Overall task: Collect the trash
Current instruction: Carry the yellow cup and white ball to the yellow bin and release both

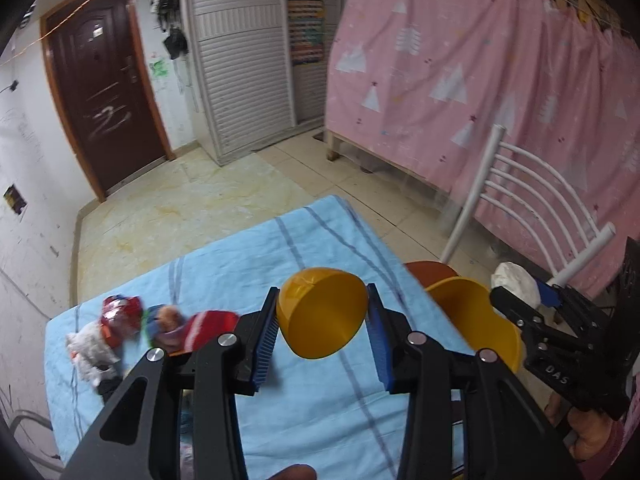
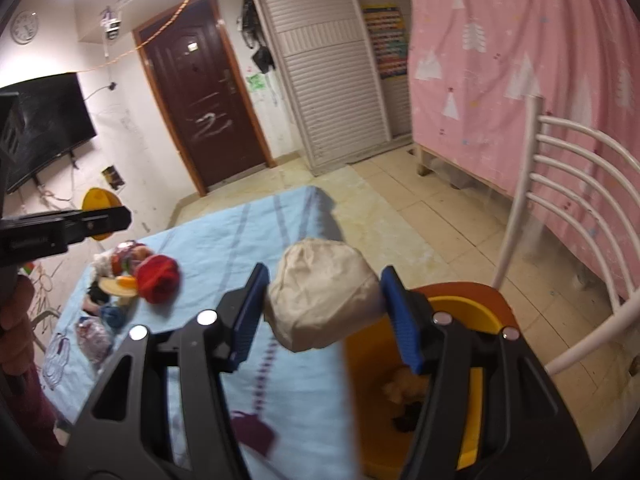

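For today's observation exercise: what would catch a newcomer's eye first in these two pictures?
The yellow bowl clamped in the left gripper over the blue tablecloth, and the crumpled pale wad pinched in the right gripper beside the yellow bin. Behind hangs a pink curtain.

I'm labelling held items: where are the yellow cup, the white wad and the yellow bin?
yellow cup (image 1: pixel 322 312), left wrist view, its side wall.
white wad (image 2: pixel 322 300), right wrist view, its front face.
yellow bin (image 2: pixel 466 308), right wrist view, inner back wall.
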The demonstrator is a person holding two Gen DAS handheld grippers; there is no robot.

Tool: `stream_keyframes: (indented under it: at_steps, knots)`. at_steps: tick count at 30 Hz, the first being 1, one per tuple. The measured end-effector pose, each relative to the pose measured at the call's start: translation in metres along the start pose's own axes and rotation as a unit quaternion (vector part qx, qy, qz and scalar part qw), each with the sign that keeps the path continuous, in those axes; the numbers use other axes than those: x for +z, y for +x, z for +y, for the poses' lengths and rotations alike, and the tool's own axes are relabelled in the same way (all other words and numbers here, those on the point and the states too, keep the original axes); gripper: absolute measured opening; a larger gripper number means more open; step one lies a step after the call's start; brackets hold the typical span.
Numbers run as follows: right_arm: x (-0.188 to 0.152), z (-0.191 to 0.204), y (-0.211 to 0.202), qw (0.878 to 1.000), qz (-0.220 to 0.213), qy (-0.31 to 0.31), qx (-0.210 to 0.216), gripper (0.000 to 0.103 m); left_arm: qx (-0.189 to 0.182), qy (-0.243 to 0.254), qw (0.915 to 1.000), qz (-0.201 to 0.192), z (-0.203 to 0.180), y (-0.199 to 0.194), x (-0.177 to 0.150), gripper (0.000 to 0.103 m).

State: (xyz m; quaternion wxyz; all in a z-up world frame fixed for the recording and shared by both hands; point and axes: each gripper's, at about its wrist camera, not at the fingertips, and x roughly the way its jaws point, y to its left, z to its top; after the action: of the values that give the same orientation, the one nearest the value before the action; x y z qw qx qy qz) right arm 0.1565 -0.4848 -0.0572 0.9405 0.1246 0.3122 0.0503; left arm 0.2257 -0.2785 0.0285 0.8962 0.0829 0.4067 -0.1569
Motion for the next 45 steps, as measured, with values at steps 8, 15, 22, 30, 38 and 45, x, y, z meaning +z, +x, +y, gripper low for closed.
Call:
stream_keyframes:
  at_steps: [8,15,22,30,38,45]
  knots:
    - [-0.011,-0.041,0.006,0.999,0.012,0.026,-0.018,0.056,-0.033,0.041,0.9983,0.025,-0.066,0.029,0.011,0.033]
    - [-0.02,-0.064,0.012,0.998,0.012,0.05,-0.025,0.074,-0.053,0.061,0.995,0.06,-0.104,0.056,0.014,0.033]
    - [-0.023,-0.098,0.003,0.995,-0.003,0.092,-0.045,0.074,-0.082,0.085,0.989,0.089,-0.145,0.074,0.012,0.04]
    - [-0.021,-0.11,-0.013,0.992,-0.024,0.112,-0.051,0.076,-0.097,0.104,0.9868,0.077,-0.165,0.066,0.008,0.058]
    - [-0.015,-0.085,-0.01,0.995,-0.018,0.087,-0.038,0.076,-0.09,0.089,0.9904,0.055,-0.141,0.041,0.009,0.059]
    - [-0.006,-0.043,-0.003,0.998,-0.01,0.053,-0.017,0.076,-0.075,0.057,0.9948,0.037,-0.095,0.021,0.007,0.059]
